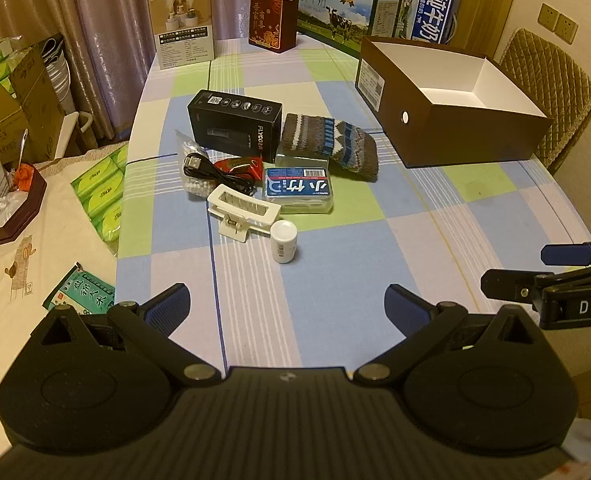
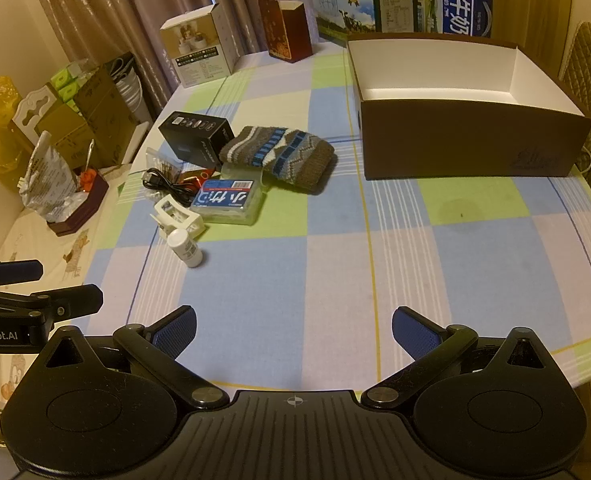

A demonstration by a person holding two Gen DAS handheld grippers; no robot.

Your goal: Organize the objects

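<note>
Bench: covered by a checked cloth in blue, green, lilac and white; every item named below sits on it.
Landmark: brown box with a white inside, lid off, nothing visible in it, at the far right of the bench.
Left gripper: fingers released and spread wide, grasping nothing, hovering over the near edge of the bench, well short of the brown box.
Right gripper: fingers likewise spread apart and bare, over the near edge, nearer the brown box than the left one.
Knitted sock: grey, blue and white, lying flat just left of the brown box, apart from it.
Black carton: touching the sock on the side away from the brown box.
Blue-labelled clear case: nearer the camera than the sock, left of the brown box.
Black cable: coiled further left of the case, beside a red packet.
White clip: in front of the cable, well apart from the brown box.
White bottle: upright, just beside the clip, the nearest loose item to the grippers.
Milk cartons: standing behind the brown box at the far edge.
Dark red box: upright, left of the milk cartons.
</note>
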